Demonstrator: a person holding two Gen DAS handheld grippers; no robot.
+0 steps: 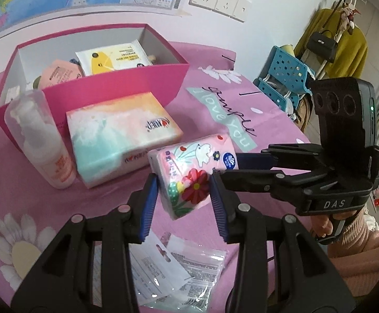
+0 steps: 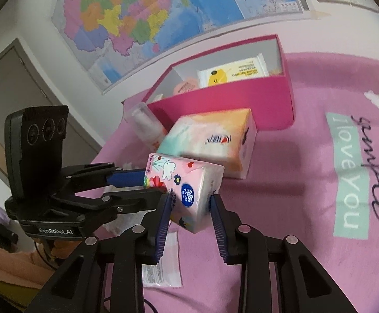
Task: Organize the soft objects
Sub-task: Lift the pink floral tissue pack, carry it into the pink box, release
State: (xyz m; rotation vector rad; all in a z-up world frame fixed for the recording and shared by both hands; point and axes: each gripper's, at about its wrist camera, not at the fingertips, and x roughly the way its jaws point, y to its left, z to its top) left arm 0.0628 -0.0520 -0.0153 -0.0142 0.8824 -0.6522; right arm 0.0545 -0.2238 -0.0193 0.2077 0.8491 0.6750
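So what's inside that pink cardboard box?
In the pink cardboard box: a white-and-yellow wipes packet and a peach-coloured packet. The front wall hides anything lower.

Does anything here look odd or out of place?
The flowered tissue pack hangs tilted above the pink cloth, pinched by both the left gripper and the right gripper at once. Nothing looks spilled or torn.
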